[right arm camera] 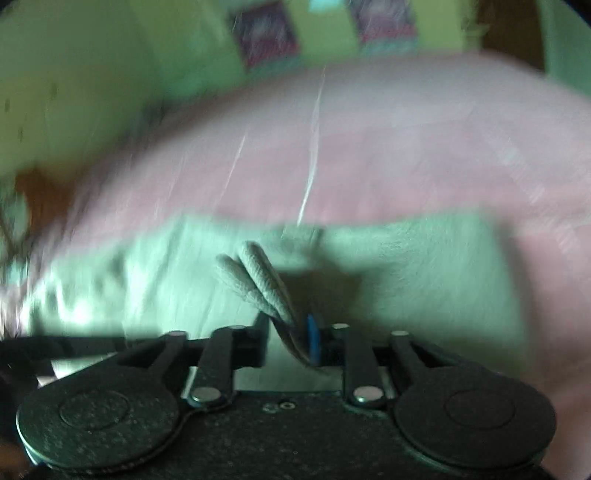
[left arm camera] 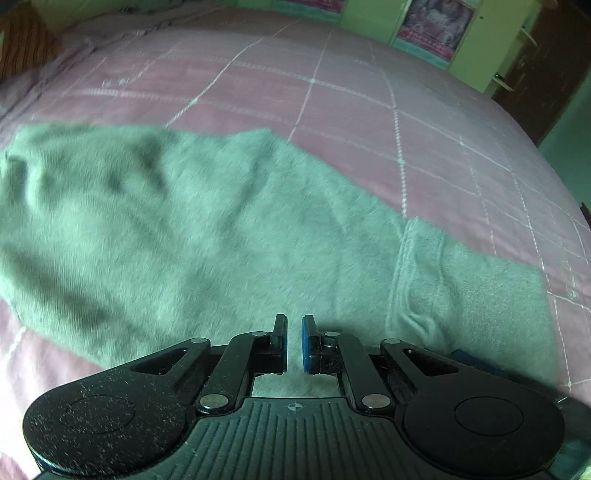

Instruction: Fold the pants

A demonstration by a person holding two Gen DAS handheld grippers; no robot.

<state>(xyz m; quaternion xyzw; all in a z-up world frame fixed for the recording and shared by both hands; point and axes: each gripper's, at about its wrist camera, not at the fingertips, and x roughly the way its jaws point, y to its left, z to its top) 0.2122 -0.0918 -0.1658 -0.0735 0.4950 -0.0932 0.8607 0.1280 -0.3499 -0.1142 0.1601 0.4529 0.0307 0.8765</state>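
Observation:
Pale green fleece pants (left arm camera: 221, 229) lie spread on a pink checked bedspread (left arm camera: 332, 92). In the left wrist view my left gripper (left arm camera: 294, 341) hovers over the near edge of the pants, its jaws nearly together with a narrow gap and nothing between them. A hemmed cuff (left arm camera: 424, 280) lies to its right. In the blurred right wrist view the pants (right arm camera: 424, 280) fill the middle, and my right gripper (right arm camera: 291, 334) has a flat ribbed drawstring (right arm camera: 262, 280) resting against its blue right pad, with a gap to the left finger.
The pink bedspread (right arm camera: 369, 155) stretches far beyond the pants. Green walls with posters (left arm camera: 436, 22) stand behind the bed. A brown door (left arm camera: 546, 74) is at the far right. A brown striped thing (left arm camera: 22, 40) sits at the far left corner.

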